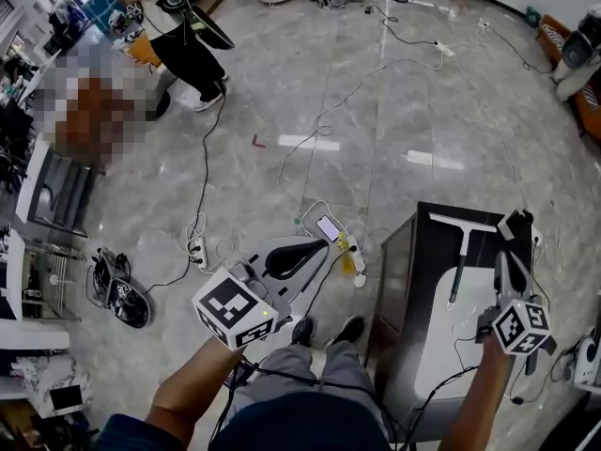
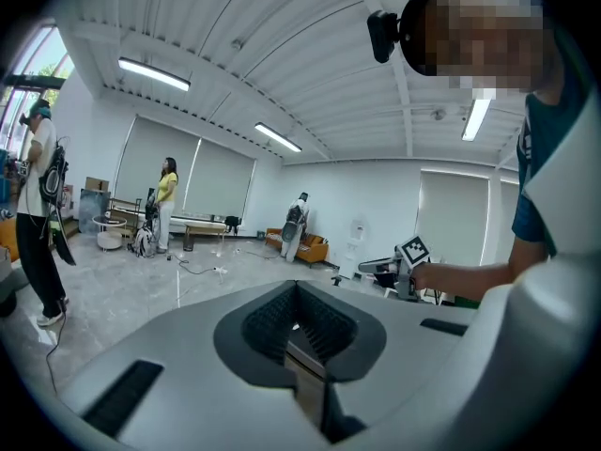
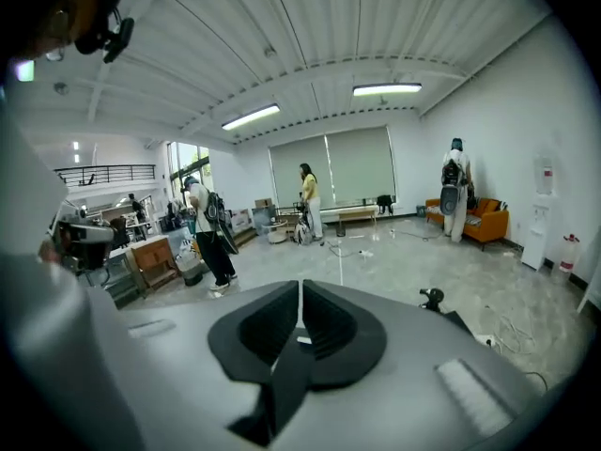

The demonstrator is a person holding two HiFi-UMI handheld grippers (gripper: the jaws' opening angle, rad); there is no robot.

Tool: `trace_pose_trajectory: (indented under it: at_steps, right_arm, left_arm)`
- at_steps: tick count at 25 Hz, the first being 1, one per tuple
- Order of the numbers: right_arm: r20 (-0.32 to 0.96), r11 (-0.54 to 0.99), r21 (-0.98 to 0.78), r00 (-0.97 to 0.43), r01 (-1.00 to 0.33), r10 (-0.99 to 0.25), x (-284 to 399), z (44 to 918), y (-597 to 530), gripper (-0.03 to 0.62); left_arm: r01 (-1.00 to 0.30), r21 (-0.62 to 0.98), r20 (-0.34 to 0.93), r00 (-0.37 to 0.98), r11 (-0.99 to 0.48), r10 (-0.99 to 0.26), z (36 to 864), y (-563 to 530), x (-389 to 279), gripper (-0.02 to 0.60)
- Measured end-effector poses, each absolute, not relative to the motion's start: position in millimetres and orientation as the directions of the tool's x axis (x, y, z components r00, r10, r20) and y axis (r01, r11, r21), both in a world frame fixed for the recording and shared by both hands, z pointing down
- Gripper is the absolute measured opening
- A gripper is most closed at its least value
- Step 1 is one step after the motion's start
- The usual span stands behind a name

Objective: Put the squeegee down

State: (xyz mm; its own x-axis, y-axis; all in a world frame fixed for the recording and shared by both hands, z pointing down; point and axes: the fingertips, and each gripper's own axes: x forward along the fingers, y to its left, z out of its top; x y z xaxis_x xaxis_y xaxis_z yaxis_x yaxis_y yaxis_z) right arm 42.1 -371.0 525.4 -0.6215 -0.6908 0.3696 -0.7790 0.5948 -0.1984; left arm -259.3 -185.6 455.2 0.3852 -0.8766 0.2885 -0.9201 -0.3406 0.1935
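The squeegee [image 1: 460, 256] lies flat on the black table [image 1: 413, 280] at the right of the head view, its white blade at the far end and its dark handle running toward me. No gripper touches it. My right gripper [image 1: 515, 222] hovers just right of it, above the table. In the right gripper view its jaws [image 3: 300, 294] are drawn together to a thin slit with nothing between them, aimed across the room. My left gripper [image 1: 305, 249] is raised over the floor left of the table. Its jaws [image 2: 296, 294] are shut and empty.
A white mat [image 1: 460, 341] covers the table's near part, with cables across it. On the floor are a phone [image 1: 330, 228], a power strip [image 1: 196, 248], trailing cables and a dark bundle [image 1: 117, 285]. A person [image 1: 188, 45] stands at the far left. My feet [image 1: 324, 330] are beside the table.
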Motion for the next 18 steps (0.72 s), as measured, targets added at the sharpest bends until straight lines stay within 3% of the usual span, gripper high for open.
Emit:
trace_pose_trajectory:
  at_steps: [1, 11, 18]
  right_arm:
    - [0.346, 0.609, -0.193, -0.634, -0.77, -0.692, 38, 506, -360, 0.011]
    - [0.207, 0.72, -0.102, -0.722, -0.687, -0.66, 9, 318, -247, 0.006]
    - [0.123, 0.723, -0.083, -0.727, -0.686, -0.676, -4, 276, -179, 0.006]
  left_arm:
    - [-0.92, 0.188, 0.28, 0.386, -0.344, -0.879, 447, -181, -262, 0.006]
    - [-0.92, 0.119, 0.216, 0.392, -0.374, -0.894, 340, -119, -293, 0.006]
    - [-0.916, 0.084, 0.151, 0.402, -0.394, -0.903, 317, -73, -312, 0.006]
